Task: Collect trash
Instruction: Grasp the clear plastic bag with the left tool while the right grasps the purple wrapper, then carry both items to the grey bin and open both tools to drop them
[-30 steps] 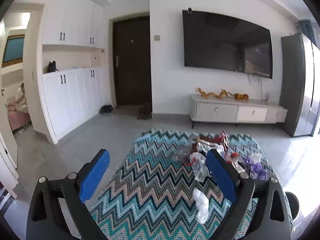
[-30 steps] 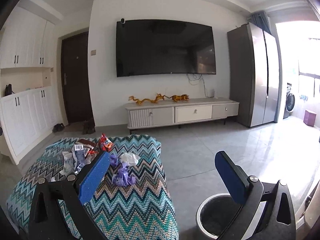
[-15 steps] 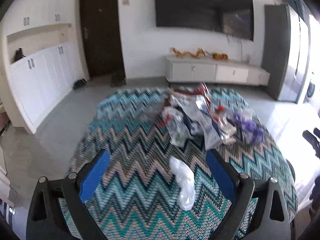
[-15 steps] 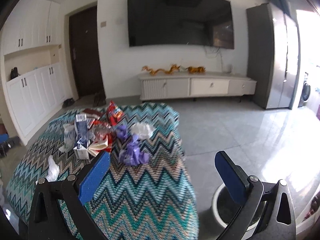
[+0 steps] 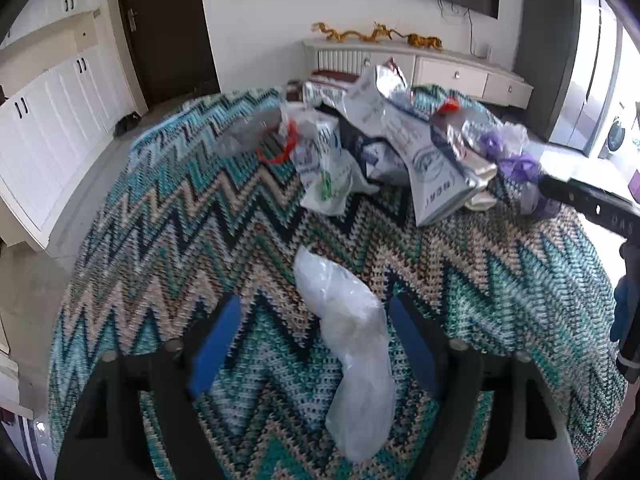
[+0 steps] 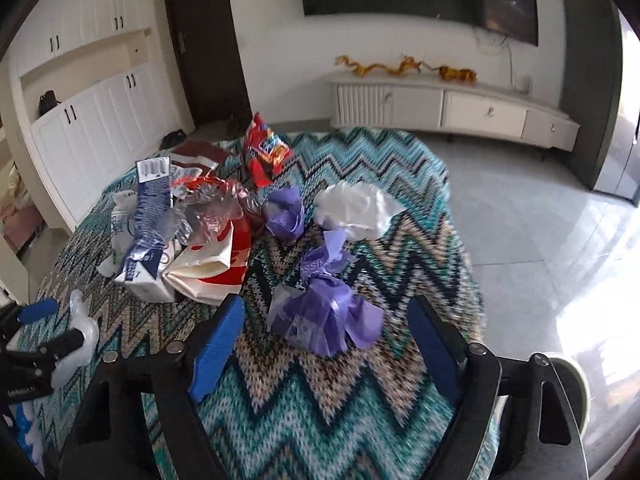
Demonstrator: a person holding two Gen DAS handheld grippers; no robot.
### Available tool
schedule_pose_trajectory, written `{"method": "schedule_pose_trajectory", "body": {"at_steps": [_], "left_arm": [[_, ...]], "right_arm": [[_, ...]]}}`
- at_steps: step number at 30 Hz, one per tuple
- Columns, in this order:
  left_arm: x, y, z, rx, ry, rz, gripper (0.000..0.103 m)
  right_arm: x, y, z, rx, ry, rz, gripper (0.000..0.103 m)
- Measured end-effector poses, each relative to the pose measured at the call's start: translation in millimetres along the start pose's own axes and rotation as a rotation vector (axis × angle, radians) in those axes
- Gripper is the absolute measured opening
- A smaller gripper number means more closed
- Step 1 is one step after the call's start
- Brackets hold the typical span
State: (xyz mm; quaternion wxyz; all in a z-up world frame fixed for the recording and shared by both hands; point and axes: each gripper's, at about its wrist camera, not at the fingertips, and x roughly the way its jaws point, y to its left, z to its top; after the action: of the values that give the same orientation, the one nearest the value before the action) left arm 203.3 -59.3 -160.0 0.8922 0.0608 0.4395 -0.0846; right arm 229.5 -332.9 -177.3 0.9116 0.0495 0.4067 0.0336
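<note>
A: Left gripper (image 5: 312, 344): jaws closing, not yet touching; clear plastic bag (image 5: 348, 344) lain between them on the zigzag cloth (image 5: 160, 240). Right gripper (image 6: 326, 344): jaws closing, purple wrapper (image 6: 320, 316) bracketed, unpressed.

B: Handling?

A: Both judged light, soft, crushable, somewhat slick. Hold advised at the bunched middle.

B: Changes noted?

A: Both grippers lowered from a view of the room onto the near litter; jaws narrowed from full spread. Bin rim (image 6: 576, 372) kept at right.
</note>
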Motion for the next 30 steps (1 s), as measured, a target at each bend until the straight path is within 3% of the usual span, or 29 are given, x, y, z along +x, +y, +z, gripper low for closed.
{"method": "schedule_pose_trajectory", "body": {"at_steps": [4, 8, 9, 20, 26, 30], "left_arm": [[11, -6, -4, 0.004, 0.029, -0.005, 0.053], [13, -6, -8, -0.003, 0.036, -0.014, 0.033], [10, -7, -9, -0.005, 0.033, -0.012, 0.031], [-47, -24, -10, -0.005, -0.055, -0.012, 0.030], [-83, -50, 2, 0.021, -0.110, -0.109, 0.030], [-102, -88, 20, 0.098, -0.143, -0.172, 0.029]], "right_arm": [[21, 0, 3, -0.007, 0.041, 0.001, 0.069], [31, 3, 3, -0.024, 0.070, 0.002, 0.046], [31, 2, 3, -0.025, 0.071, 0.003, 0.045], [-49, 7, -19, -0.049, -0.041, 0.025, 0.042], [-104, -11, -39, -0.030, -0.113, -0.015, 0.042], [-131, -41, -52, 0.015, -0.153, -0.067, 0.042]]}}
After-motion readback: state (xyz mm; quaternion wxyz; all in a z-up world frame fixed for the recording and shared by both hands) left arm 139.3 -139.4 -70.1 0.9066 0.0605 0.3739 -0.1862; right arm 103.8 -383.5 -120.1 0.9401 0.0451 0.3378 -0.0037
